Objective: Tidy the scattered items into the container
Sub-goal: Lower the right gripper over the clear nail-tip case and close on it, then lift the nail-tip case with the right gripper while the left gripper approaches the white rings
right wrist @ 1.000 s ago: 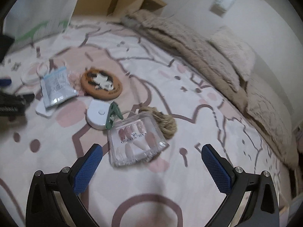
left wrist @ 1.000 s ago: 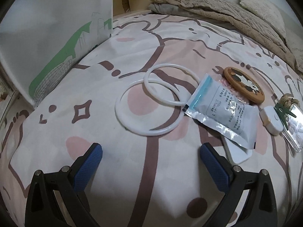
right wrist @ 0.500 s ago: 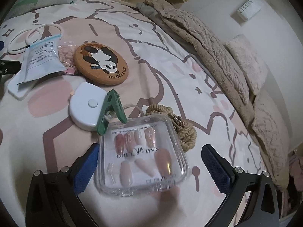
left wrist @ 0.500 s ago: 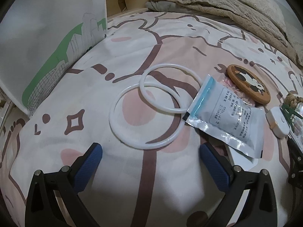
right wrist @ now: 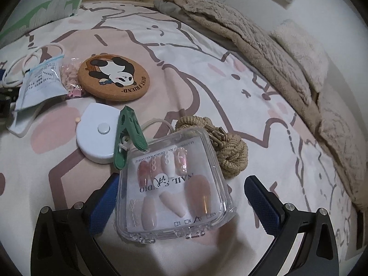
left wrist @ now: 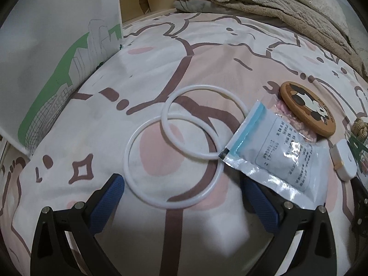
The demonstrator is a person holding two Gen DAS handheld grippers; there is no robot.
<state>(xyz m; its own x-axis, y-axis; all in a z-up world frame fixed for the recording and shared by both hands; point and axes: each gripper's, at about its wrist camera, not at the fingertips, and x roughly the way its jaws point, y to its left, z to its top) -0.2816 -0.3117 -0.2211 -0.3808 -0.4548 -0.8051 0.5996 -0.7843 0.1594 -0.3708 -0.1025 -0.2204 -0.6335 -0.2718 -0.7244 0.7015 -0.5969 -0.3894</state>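
On the patterned bedspread (left wrist: pixel 207 46), the left gripper (left wrist: pixel 184 197) is hovering with its jaws spread wide, the near white ring (left wrist: pixel 172 204) lying between them, its near rim just ahead of the blue pads. A second ring (left wrist: pixel 204 87) is overlapping it on the far side. A sachet (left wrist: pixel 276 151) is lying to the right, long axis running from far-left to near-right. The right gripper (right wrist: pixel 181 197) is also standing spread, its jaws flanking the clear nail case (right wrist: pixel 174 193), which is lying flat with its clasp edge nearest. The left pad is close beside the case; contact is unclear. A green clip (right wrist: pixel 126 135) and white tape measure (right wrist: pixel 99 133) are sitting just left-far of it.
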